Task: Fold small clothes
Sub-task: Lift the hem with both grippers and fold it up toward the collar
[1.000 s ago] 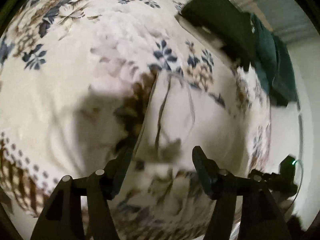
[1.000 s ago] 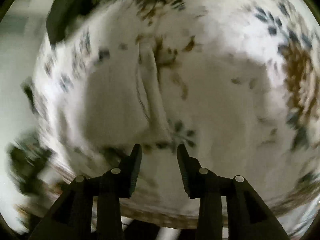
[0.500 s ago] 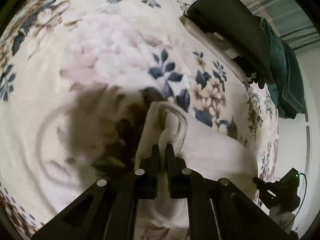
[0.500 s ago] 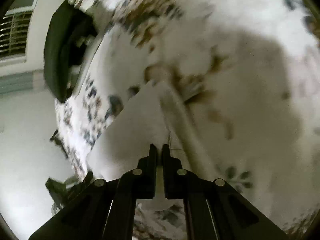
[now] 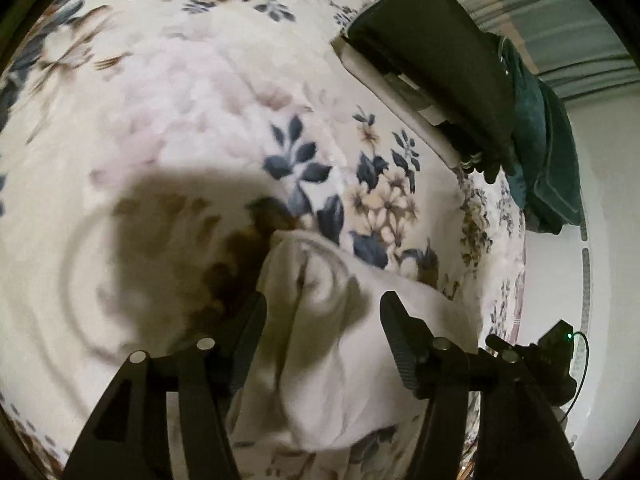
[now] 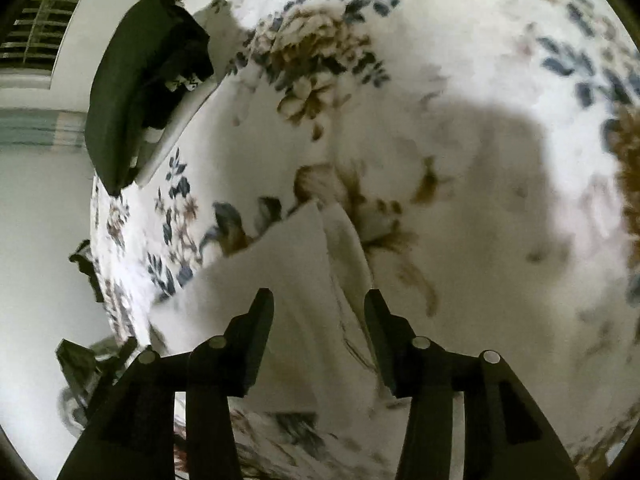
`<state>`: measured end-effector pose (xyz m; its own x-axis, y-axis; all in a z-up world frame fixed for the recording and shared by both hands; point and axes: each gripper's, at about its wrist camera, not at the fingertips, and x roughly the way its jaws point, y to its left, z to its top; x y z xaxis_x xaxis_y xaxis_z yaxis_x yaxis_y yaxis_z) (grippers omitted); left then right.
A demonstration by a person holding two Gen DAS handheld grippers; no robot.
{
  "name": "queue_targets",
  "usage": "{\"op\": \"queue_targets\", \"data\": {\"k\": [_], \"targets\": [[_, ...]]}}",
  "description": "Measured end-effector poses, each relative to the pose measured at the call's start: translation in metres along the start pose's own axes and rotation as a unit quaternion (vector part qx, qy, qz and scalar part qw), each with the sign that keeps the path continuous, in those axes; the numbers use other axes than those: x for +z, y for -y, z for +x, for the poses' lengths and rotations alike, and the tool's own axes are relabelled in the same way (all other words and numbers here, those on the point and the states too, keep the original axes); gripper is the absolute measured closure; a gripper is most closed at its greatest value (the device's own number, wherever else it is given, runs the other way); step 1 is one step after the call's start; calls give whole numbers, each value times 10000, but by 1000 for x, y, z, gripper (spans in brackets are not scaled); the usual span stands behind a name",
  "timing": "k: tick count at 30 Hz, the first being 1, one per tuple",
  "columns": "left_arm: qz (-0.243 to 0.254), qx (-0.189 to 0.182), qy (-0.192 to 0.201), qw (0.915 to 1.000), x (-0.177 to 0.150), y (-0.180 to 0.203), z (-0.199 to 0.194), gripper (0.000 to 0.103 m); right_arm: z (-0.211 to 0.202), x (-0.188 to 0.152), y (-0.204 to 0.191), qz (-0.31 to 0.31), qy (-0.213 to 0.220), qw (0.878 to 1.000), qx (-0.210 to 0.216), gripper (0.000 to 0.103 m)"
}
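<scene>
A small white garment (image 5: 340, 344) lies partly folded on a floral bedspread (image 5: 180, 100). In the left wrist view my left gripper (image 5: 322, 334) is open just above it, its fingers either side of a rolled edge. In the right wrist view the same white garment (image 6: 280, 280) lies with a folded flap along its right side. My right gripper (image 6: 318, 324) is open over it and holds nothing.
A black cushion or bag (image 5: 440, 52) with a dark green cloth (image 5: 548, 152) behind it sits at the bed's far edge; it also shows in the right wrist view (image 6: 136, 80). The other gripper (image 5: 548, 356) shows at lower right. White wall lies beyond the bed edge.
Both grippers were shut on the white garment half a second ago; both have now opened and let it go. The garment lies on the bedspread.
</scene>
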<state>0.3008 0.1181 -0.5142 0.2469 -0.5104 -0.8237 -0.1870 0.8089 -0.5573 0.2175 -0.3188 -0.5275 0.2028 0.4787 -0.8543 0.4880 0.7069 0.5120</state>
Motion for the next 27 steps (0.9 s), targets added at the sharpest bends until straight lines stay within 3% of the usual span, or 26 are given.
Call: {"op": "queue_targets", "data": {"k": [3,4,5,6,9,13,14,15,16,17,18,22,25,27], "targets": [[125,325,74,9994,9,5,20,50,25,12,0,178,-297,9989,321,55],[196,379,86,9991,11,5,25,70,30,12,-1,173,-295,9988,361,60],[272,500,47,9984,12,4,30,83,32,13,-4,122,-232,9993,284,87],[312,603,10,9977,14,2,35,83,32,14,-6,77,-142,9997,205,96],[294,557,-46,9980,18,-8,39,84,26,15,-4,58,72,10000,-17,97],[-147,-43,-227,9996,20,-21,27,75,32,14,-5,-12,-143,9999,-79,96],[-265,-169,-233,9992,19,-26,23,68,30,15,-4,41,-211,9998,59,91],[-374,-313,-201,9986,18,-31,17,63,29,16,-3,60,-273,9995,130,79],[-497,-467,-112,9976,15,-42,9,47,26,17,-1,72,-325,9991,244,68],[-586,-565,-59,9967,12,-49,5,33,21,18,4,86,-301,9987,391,44],[-726,-747,-31,9946,6,-61,3,32,16,18,9,91,-270,9983,517,30],[-1139,-1384,-358,9832,-17,-93,19,32,17,18,36,81,-519,9944,920,27],[-1212,-1869,-294,9744,-24,-95,20,32,40,14,52,62,-967,9892,1103,23],[-1320,-2134,-360,9673,-25,-91,26,32,58,11,58,137,-1287,9803,1489,23]]}}
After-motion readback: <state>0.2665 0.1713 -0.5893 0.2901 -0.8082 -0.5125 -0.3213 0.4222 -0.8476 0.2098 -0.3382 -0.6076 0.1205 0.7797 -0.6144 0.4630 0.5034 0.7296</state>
